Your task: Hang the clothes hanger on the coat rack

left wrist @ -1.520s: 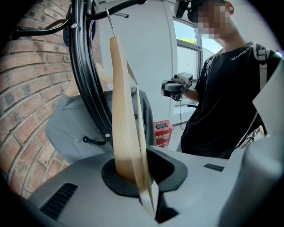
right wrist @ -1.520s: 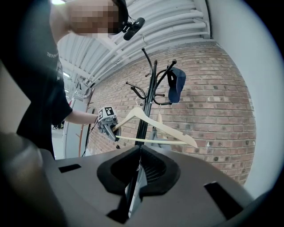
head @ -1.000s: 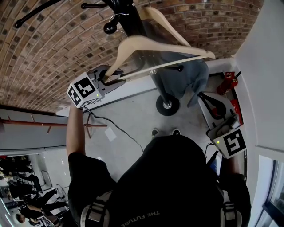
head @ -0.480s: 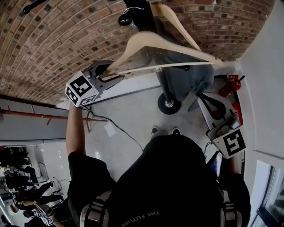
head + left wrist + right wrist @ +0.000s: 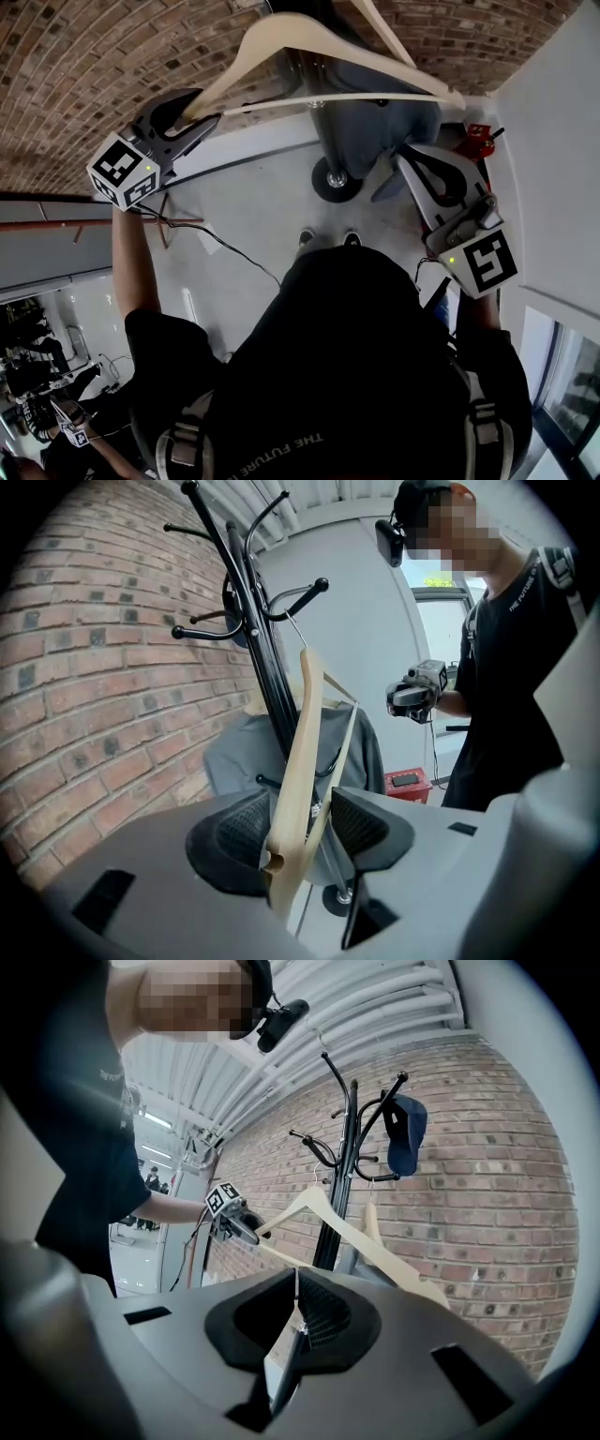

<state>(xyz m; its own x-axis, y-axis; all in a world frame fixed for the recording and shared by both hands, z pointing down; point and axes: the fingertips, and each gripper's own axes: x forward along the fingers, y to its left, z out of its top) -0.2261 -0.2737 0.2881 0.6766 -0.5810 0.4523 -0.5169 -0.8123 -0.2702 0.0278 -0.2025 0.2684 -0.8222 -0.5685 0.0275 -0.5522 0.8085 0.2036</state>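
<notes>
Evidently the job is nearly finished. The wooden clothes hanger (image 5: 281, 42) looks to hang by its wire hook from a curved arm of the black coat rack (image 5: 255, 639), in front of the brick wall (image 5: 94, 84). The left claw (image 5: 295, 829) is opening, and the hanger's end sits between its pads, no longer squeezed. The right claw (image 5: 295, 1312) is closed on nothing and held well apart from the hanger. A grey garment (image 5: 375, 131) hangs on the rack behind. What's left, I'd say, is only to draw the left claw clear of the hanger's end.
</notes>
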